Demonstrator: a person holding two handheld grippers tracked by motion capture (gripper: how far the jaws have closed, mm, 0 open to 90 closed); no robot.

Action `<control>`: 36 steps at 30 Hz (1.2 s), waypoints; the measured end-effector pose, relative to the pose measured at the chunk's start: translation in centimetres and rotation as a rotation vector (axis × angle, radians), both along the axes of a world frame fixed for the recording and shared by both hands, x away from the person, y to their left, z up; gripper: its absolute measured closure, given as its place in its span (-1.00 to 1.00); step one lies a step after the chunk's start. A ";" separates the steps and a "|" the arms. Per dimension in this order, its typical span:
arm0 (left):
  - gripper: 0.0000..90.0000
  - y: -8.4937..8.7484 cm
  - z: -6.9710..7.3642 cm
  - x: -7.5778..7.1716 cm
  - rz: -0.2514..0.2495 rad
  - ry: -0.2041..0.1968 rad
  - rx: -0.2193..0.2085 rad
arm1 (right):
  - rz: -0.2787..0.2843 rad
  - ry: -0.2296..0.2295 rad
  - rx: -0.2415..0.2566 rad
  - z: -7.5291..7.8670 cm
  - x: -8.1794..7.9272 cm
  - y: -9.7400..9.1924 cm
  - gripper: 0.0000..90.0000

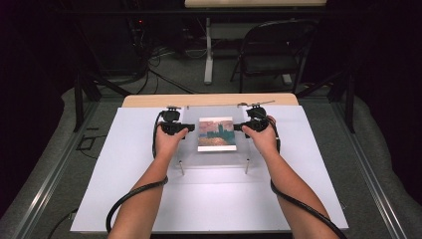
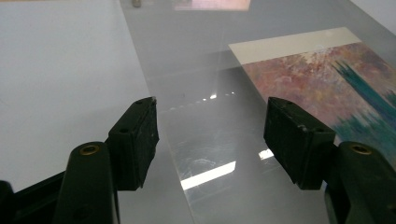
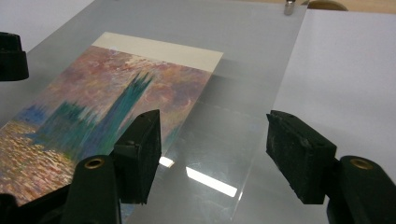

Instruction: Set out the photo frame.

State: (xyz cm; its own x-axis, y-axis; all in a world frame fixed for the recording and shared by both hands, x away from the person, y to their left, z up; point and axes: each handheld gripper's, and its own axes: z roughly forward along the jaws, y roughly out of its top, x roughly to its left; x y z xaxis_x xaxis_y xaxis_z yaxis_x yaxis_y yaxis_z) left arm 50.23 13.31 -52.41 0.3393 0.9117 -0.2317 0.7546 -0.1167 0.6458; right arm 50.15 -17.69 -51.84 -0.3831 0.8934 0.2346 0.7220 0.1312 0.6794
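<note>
Clear acrylic sheets [image 1: 217, 137] lie flat near the middle of the white surface [image 1: 124, 199], stacked with a printed painting [image 1: 216, 133] of purple, teal and orange sandwiched between or under them; which layer it sits in I cannot tell. Small metal standoff posts [image 1: 247, 166] show at the panel's corners, two at the near edge and two at the far edge.

The left tool [image 1: 188, 128] sits at the panel's left edge and the right tool [image 1: 239, 127] at its right edge, each held in a hand. In the left gripper view the left tool's jaws stand wide apart over the bare acrylic margin, with nothing clamped. In the right gripper view the right tool's jaws are equally spread, one jaw over the print's corner and the other beyond the panel's edge, gripping nothing.

The likely risk is the thin, slick edge: jaws closing from above may skate off the acrylic and find no purchase. An uneven pinch on one side could shift the upper sheet, drag the print askew or tip the panel off its posts. Hard pads may also scratch the glossy face.
</note>
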 end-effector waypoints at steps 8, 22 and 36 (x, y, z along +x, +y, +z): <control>-0.27 0.3 -0.4 0.0 0.031 0.011 -0.019 | -0.013 0.038 0.012 -0.7 0.0 0.1 -0.25; -0.44 -0.4 -0.6 0.1 0.017 0.058 -0.059 | -0.022 0.057 0.034 -0.9 0.1 0.3 -0.35; -0.61 -0.3 -1.2 0.5 0.026 0.110 -0.131 | -0.018 0.090 0.059 -1.2 0.4 0.3 -0.46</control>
State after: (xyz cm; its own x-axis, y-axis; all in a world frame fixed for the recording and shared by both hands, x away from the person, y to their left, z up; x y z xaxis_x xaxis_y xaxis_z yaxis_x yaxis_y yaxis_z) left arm 50.69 13.02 -53.62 0.2823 0.8792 -0.3839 0.8231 -0.0164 0.5676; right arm 50.55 -17.42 -53.00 -0.3418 0.8838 0.3194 0.7822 0.0792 0.6179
